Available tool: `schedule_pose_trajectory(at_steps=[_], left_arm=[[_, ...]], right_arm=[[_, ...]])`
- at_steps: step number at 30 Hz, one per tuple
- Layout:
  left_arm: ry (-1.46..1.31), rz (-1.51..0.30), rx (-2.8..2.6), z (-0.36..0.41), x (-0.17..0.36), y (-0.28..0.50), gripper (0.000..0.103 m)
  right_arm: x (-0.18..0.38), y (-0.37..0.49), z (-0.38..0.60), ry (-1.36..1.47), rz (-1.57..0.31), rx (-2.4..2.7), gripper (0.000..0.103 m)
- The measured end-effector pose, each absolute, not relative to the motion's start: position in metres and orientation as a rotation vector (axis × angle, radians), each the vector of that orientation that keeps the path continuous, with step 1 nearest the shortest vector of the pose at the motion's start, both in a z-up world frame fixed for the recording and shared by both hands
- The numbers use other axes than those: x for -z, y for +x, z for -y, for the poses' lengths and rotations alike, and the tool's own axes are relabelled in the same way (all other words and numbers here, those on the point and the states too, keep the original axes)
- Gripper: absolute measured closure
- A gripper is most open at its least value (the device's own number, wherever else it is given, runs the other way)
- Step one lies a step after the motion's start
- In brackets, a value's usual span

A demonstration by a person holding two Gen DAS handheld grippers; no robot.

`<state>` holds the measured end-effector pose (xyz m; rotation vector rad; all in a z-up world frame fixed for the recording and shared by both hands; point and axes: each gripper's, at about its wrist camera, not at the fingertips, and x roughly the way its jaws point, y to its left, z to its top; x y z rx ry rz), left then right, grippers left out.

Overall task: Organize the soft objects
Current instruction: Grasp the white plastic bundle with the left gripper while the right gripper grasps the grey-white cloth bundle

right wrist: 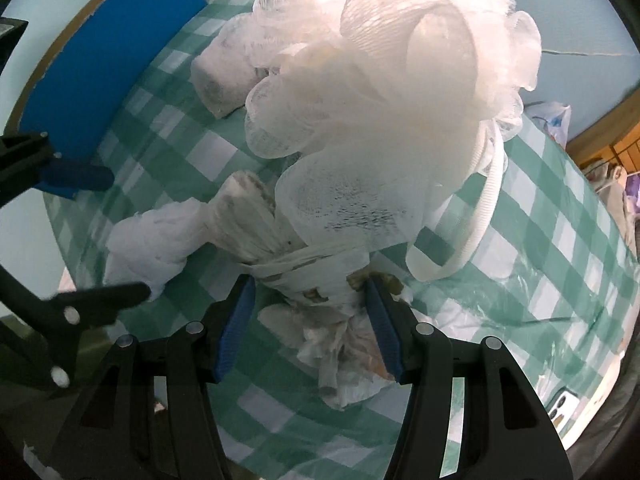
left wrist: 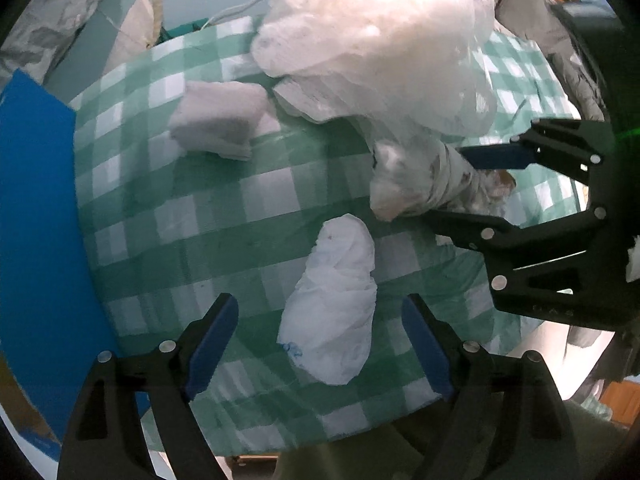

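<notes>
From the left wrist, the table [left wrist: 224, 216] wears a green and white checked cloth, and its near edge curves across the bottom of the view, with a blue board [left wrist: 36, 240] along the left side. A wide stretch of bare cloth lies open between the board and the things in the middle. The left gripper [left wrist: 320, 340] points down with its fingers [left wrist: 212, 344] spread wide, and a crumpled white wad [left wrist: 336, 304] lies on the cloth between them, touched by neither pad. A folded white cloth [left wrist: 220, 120] sits farther back, apart from the rest. To the right, the right gripper [left wrist: 460, 188] has its fingers on either side of a stained rolled bundle [left wrist: 416, 184], under a big white mesh bath sponge [left wrist: 380, 40]. From the right wrist, the sponge [right wrist: 380, 100] fills the middle of the view, its looped cord [right wrist: 476, 220] lying on the cloth to the right, where more bare checked cloth runs to the table's far edge. The right gripper [right wrist: 312, 320] has its fingers [right wrist: 236, 328] partly spread around the bundle [right wrist: 320, 292]; the right pad touches it, while the left pad seems to stand just off it, so a firm pinch cannot be told. The wad [right wrist: 156, 236] lies left of the bundle, touching it.
</notes>
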<state>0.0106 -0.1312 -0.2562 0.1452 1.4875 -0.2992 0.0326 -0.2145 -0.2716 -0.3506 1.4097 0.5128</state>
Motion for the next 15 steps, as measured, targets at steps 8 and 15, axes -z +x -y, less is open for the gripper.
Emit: schedule_pose_trajectory(at_steps=[8,15], left_arm=[[0.193,-1.511,0.29,0.141,0.275,0.016,0.018],[0.217,-1.524,0.294,0.139,0.284,0.016,0.046]], right_arm=[[0.279,0.035,0.212,-0.326,-1.424,-0.49,0.048],[0.281,0.033,0.221,-0.297,-1.457,-0.484,0.066]])
